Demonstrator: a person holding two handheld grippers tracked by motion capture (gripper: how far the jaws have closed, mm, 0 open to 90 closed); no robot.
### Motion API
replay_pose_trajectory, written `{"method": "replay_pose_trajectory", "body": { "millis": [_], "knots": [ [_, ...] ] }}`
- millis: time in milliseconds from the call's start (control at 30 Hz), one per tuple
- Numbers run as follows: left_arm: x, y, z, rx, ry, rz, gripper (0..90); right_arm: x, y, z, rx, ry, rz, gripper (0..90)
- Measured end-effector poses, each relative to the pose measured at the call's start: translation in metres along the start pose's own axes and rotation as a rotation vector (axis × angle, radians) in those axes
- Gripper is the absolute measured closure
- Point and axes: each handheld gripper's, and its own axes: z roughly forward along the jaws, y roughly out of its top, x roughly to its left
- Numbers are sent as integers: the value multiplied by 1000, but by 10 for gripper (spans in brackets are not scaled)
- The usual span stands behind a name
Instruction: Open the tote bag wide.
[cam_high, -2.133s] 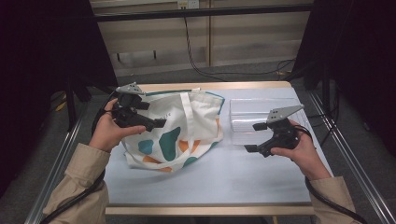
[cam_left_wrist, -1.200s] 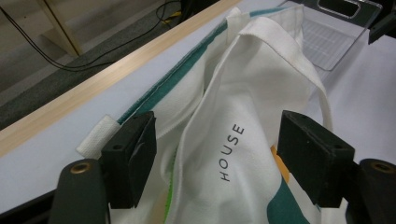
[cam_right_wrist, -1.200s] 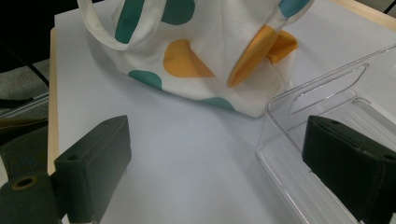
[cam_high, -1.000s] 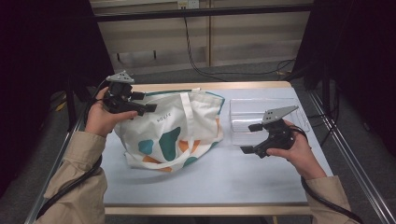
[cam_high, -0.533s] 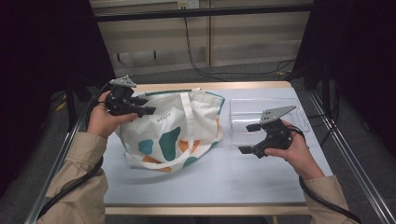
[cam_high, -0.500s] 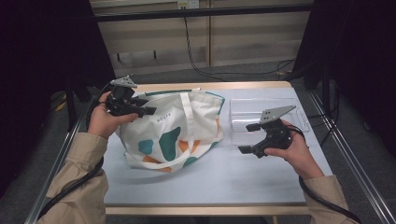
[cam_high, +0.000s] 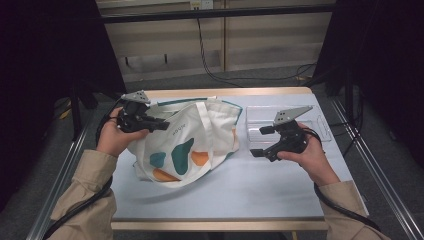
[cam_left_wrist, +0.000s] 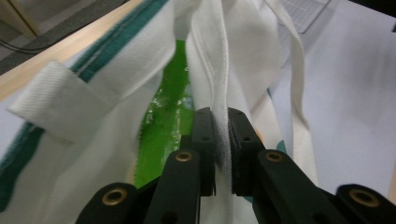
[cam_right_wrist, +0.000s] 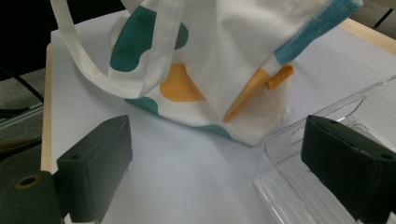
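At centre left of the high view, the left hand-held gripper (cam_high: 159, 125), jaws just closing, is clamping the tote bag's (cam_high: 200, 140) rim on the counter (cam_high: 260, 185), while the right hand-held gripper (cam_high: 261, 141) is hovering spread apart.

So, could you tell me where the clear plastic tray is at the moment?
In the high view the clear plastic tray lies on the table's right side, just right of the tote bag, with the open right gripper above its near edge.
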Motion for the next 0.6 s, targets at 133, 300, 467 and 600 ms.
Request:
{"method": "replay_pose_trajectory", "body": {
  "millis": [133, 300, 467, 600],
  "knots": [
    [-8, -1, 4, 10, -31, 19, 857, 1, 7, 4, 2, -5, -12, 83],
    [-11, -4, 7, 15, -53, 21, 866, 3, 15, 10, -1, -7, -23, 85],
    [-16, -8, 7, 1, -49, 29, 866, 4, 20, 16, -17, -5, -14, 92],
    [-21, -12, 8, -3, -67, 28, 867, 4, 22, 23, -23, -11, -11, 102]
  ]
}}
